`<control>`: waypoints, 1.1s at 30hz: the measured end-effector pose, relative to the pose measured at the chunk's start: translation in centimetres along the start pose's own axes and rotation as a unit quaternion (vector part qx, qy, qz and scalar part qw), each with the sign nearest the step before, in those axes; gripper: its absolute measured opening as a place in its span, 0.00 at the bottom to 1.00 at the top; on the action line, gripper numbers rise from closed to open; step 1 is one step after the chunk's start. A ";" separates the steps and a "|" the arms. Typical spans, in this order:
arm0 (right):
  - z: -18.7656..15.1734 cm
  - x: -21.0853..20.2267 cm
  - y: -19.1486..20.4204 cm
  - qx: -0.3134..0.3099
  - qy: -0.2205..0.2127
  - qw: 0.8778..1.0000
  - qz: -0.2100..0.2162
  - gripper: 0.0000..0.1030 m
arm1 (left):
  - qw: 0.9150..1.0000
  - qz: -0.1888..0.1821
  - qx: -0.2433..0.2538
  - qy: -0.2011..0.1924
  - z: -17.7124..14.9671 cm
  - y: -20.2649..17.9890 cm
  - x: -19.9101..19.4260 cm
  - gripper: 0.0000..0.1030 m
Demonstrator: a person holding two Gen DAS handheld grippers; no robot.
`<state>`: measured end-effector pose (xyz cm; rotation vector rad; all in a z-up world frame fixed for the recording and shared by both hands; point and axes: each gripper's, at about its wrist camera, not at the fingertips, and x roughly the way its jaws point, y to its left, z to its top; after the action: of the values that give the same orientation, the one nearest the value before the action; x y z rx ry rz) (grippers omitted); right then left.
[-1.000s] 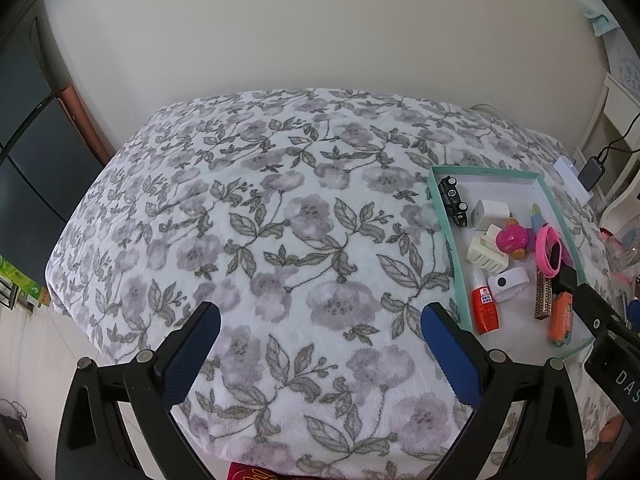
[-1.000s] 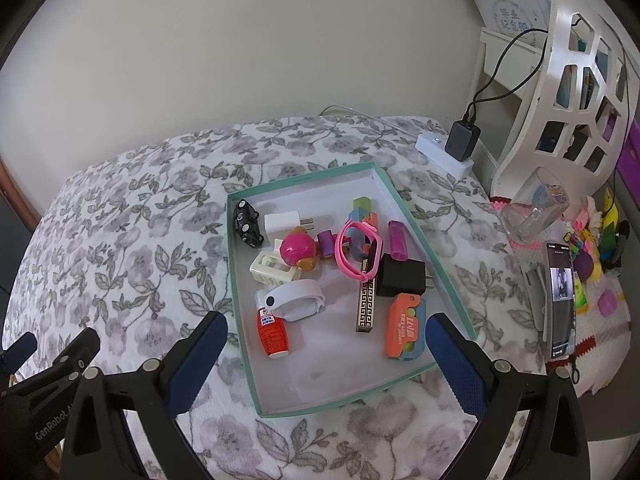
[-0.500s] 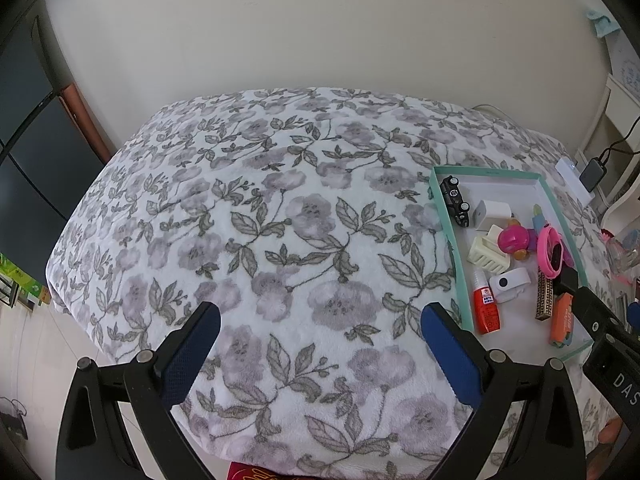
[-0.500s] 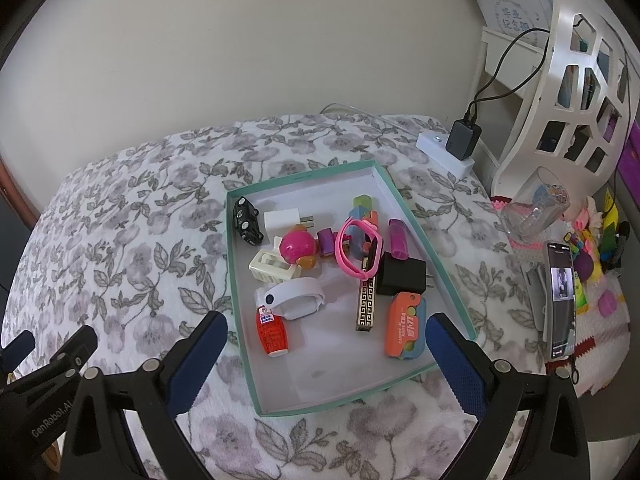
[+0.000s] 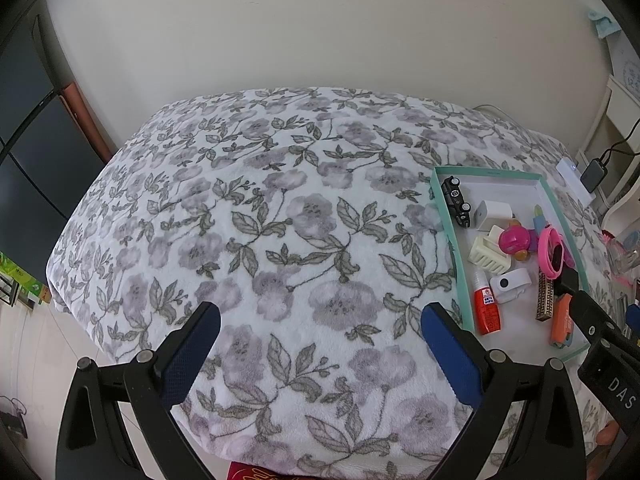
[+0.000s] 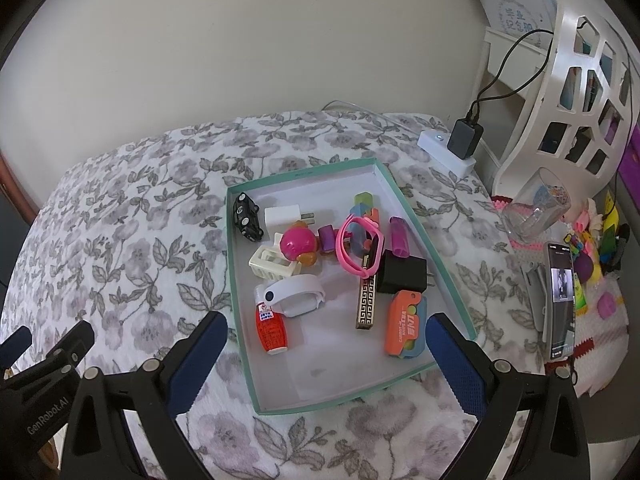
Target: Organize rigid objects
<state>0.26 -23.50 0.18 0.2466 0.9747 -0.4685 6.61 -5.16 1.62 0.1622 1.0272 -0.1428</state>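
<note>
A teal-rimmed shallow box (image 6: 412,220) (image 5: 448,224) lies on the flowered blanket and holds several small items: a black toy car (image 6: 247,218), a white plug (image 6: 282,216), a pink round toy (image 6: 298,244), a pink band (image 6: 360,250), a black charger (image 6: 402,274), a gold patterned bar (image 6: 366,304), an orange case (image 6: 404,322), a white band (image 6: 296,294) and a red glue bottle (image 6: 271,330). My right gripper (image 6: 326,354) hovers open over the box's near end. My left gripper (image 5: 320,344) is open above bare blanket, left of the box.
The flowered blanket (image 5: 248,216) covers a bed with a plain wall behind. A white power strip with a black adapter (image 6: 460,142) sits past the box. At right stand a white shelf (image 6: 580,64), a clear cup (image 6: 536,208) and a phone (image 6: 562,300).
Both views have shifted only slightly; the box sits a little lower in the right wrist view. Both grippers stay open and hold nothing.
</note>
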 end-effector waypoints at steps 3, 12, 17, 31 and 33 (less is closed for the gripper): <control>-0.1 0.0 0.0 0.001 0.000 1.000 0.000 0.98 | 1.000 0.000 0.000 0.000 0.0 0.0 0.0 0.97; 0.0 0.1 0.0 0.000 0.001 1.000 -0.001 0.98 | 1.000 -0.001 0.002 0.000 0.0 0.0 0.0 0.97; -0.1 0.2 0.0 -0.003 0.002 1.000 0.000 0.98 | 1.000 -0.001 0.001 0.000 0.0 0.0 0.0 0.97; -0.1 0.2 0.0 -0.003 0.003 1.000 0.000 0.98 | 1.000 0.001 -0.003 0.005 0.1 0.2 0.2 0.97; 0.0 0.2 0.0 -0.004 0.003 1.000 0.000 0.98 | 1.000 0.001 -0.006 0.006 0.1 0.3 0.2 0.97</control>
<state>0.36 -23.53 -0.03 0.2411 0.9818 -0.4650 6.86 -4.91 1.53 0.1534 1.0388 -0.1338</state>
